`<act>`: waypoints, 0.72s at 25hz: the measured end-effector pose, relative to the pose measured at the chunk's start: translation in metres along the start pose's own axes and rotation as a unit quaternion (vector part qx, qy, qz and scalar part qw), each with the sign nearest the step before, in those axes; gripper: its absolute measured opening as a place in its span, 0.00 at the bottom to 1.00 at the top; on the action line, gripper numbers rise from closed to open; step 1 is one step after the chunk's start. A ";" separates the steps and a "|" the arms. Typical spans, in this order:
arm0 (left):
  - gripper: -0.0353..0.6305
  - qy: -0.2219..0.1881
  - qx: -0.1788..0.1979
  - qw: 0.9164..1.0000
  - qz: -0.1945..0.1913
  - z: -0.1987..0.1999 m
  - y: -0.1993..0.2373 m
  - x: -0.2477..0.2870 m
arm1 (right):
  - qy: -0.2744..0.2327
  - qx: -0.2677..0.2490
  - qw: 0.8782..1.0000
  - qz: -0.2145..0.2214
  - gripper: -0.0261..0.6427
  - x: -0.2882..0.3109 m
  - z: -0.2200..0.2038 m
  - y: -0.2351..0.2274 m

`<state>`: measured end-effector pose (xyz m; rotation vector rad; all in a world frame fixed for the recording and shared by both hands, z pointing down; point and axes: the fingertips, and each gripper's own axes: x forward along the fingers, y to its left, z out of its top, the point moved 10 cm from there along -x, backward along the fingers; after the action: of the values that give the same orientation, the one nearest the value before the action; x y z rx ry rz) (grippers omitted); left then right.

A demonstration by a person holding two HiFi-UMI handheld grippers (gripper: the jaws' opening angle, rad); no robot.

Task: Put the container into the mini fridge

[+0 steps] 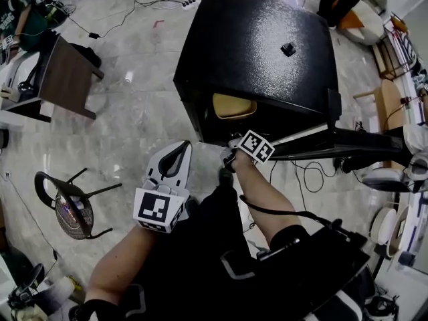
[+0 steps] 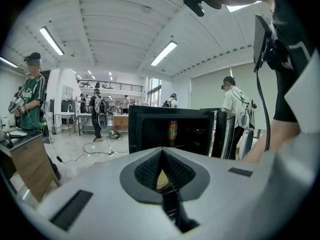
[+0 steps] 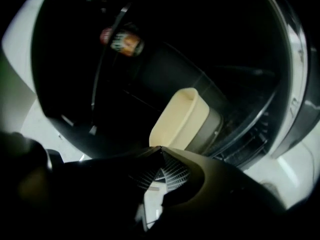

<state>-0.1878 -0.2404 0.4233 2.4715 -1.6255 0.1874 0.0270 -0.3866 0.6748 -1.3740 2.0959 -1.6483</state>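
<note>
My left gripper (image 1: 178, 150) hangs at the lower left of the head view, jaws pressed together on nothing, pointing toward the open black mini fridge (image 1: 267, 52). Nearer the middle, my right gripper (image 1: 232, 154) sits at the fridge's mouth, likewise clenched and empty. The cream-lidded container (image 3: 180, 118) lies inside just past its tips, with a drink can (image 3: 122, 41) deeper in at the upper left of that gripper's view. At the right, the fridge door (image 1: 354, 142) stands swung open.

So the container (image 1: 233, 105) sits inside the mini fridge (image 1: 261, 52), a can (image 2: 172, 131) higher up, door (image 1: 354, 142) open on the right.
</note>
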 end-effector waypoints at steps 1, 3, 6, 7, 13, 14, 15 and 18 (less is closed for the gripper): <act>0.07 -0.003 0.000 1.000 -0.001 0.001 0.001 -0.002 | -0.002 -0.013 1.000 -0.001 0.07 -0.004 0.000 0.004; 0.07 -0.010 -0.003 1.000 -0.002 0.002 0.003 -0.007 | -0.005 -0.034 0.999 0.001 0.07 -0.013 -0.001 0.013; 0.07 -0.027 -0.022 0.999 -0.009 0.008 0.004 -0.016 | -0.011 -0.068 0.998 0.010 0.07 -0.032 -0.001 0.032; 0.07 -0.035 -0.024 0.999 -0.013 0.010 0.004 -0.020 | -0.012 -0.088 0.996 0.015 0.07 -0.039 -0.001 0.040; 0.07 -0.047 -0.019 0.998 -0.022 0.010 0.002 -0.037 | -0.021 -0.204 0.978 0.036 0.07 -0.077 -0.001 0.090; 0.07 -0.049 -0.019 0.998 -0.022 0.009 0.002 -0.040 | -0.023 -0.232 0.972 0.036 0.07 -0.085 0.000 0.100; 0.07 -0.052 -0.020 0.998 -0.022 0.009 0.002 -0.042 | -0.024 -0.258 0.965 0.039 0.07 -0.093 0.002 0.111; 0.07 -0.055 -0.018 0.998 -0.025 0.004 0.004 -0.048 | -0.027 -0.314 0.948 0.048 0.07 -0.118 0.003 0.137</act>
<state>-0.2105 -0.2001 0.4099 2.5334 -1.5908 0.0143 0.0198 -0.3074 0.5126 -1.3988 2.7337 -0.9123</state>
